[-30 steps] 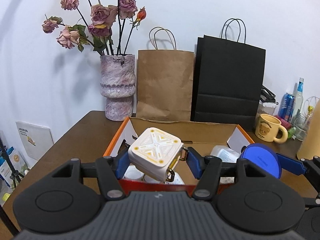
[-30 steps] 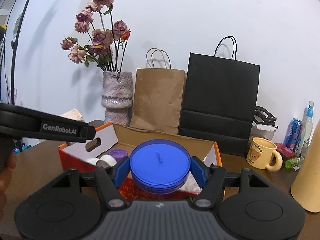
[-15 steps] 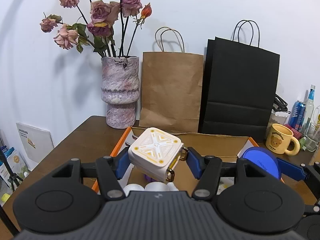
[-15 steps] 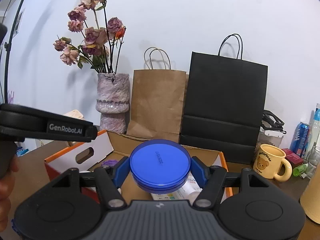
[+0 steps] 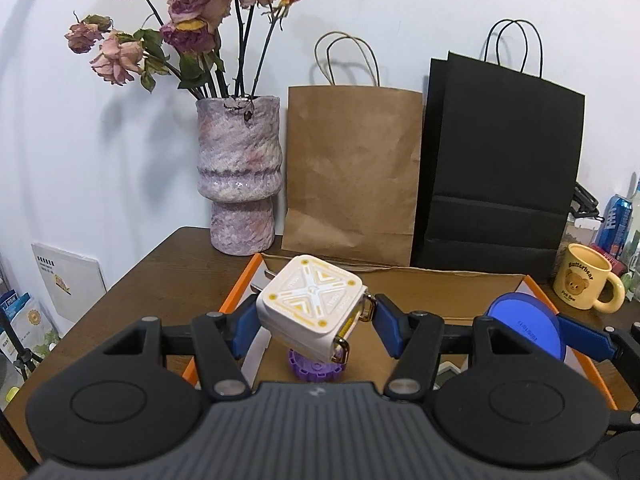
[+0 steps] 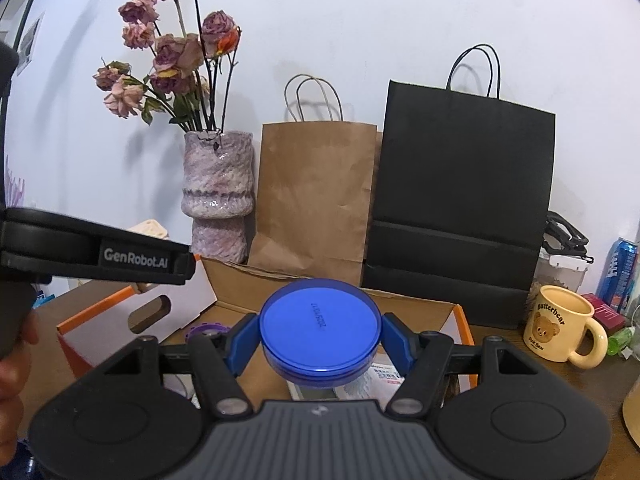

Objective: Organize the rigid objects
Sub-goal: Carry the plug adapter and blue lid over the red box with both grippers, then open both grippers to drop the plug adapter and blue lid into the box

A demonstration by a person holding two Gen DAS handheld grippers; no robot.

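Your left gripper (image 5: 314, 322) clamps a white cube-shaped charger with yellow trim (image 5: 310, 306), tilted, above the open cardboard box (image 5: 440, 284) with orange edges on the brown table (image 5: 160, 268). A purple ridged cap (image 5: 316, 368) lies in the box directly beneath it. Your right gripper (image 6: 318, 340) grips a round blue tin (image 6: 318, 330) by its sides, held flat over the same box (printed packets show under it). Behind the box stand a mottled pink vase of dried roses (image 5: 240, 176), a brown paper bag (image 5: 352, 176) and a black paper bag (image 5: 500, 168); a yellow bear mug (image 6: 560, 328) sits to the right.
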